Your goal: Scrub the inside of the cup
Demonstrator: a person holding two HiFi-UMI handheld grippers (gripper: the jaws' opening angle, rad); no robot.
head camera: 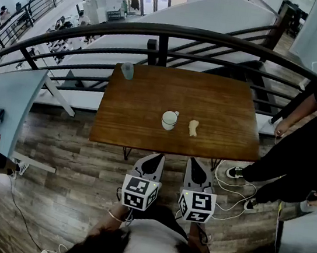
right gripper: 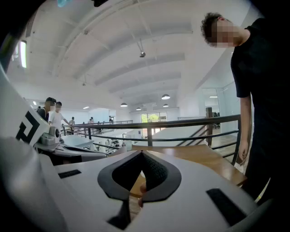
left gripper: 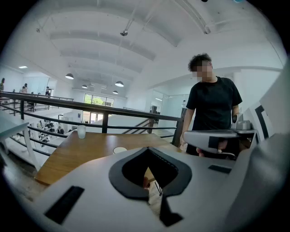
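While both tools sit low and close to the person's body, side by side and tipped slightly downward, the left gripper (head camera: 154, 159) and the right gripper (head camera: 194, 165) have their jaws fully together with nothing between them, their tips just short of the near edge of the wooden table (head camera: 221, 103). Each one's marker cube (head camera: 139, 192) faces up, nearest the body. Straight ahead of the two tips, and a little beyond that edge, the white cup (head camera: 169, 120) stands upright on the tabletop, its mouth up and its handle on the side toward the right gripper. Just beside it, ahead of the right gripper, lies a small beige piece (head camera: 193, 127), too small to identify. Farther ahead of the left gripper, at the table's far corner, stands a translucent tumbler (head camera: 127, 70). Nothing stands between the grippers and the cup. Off the right gripper's outer side a bystander in black (head camera: 314, 128) stands by the table's end. Beyond the table runs a dark metal railing (head camera: 161, 32), and past it an open hall shows below. Underfoot is wood-plank floor (head camera: 71, 157), with white cables (head camera: 232, 194) trailing under the right gripper.
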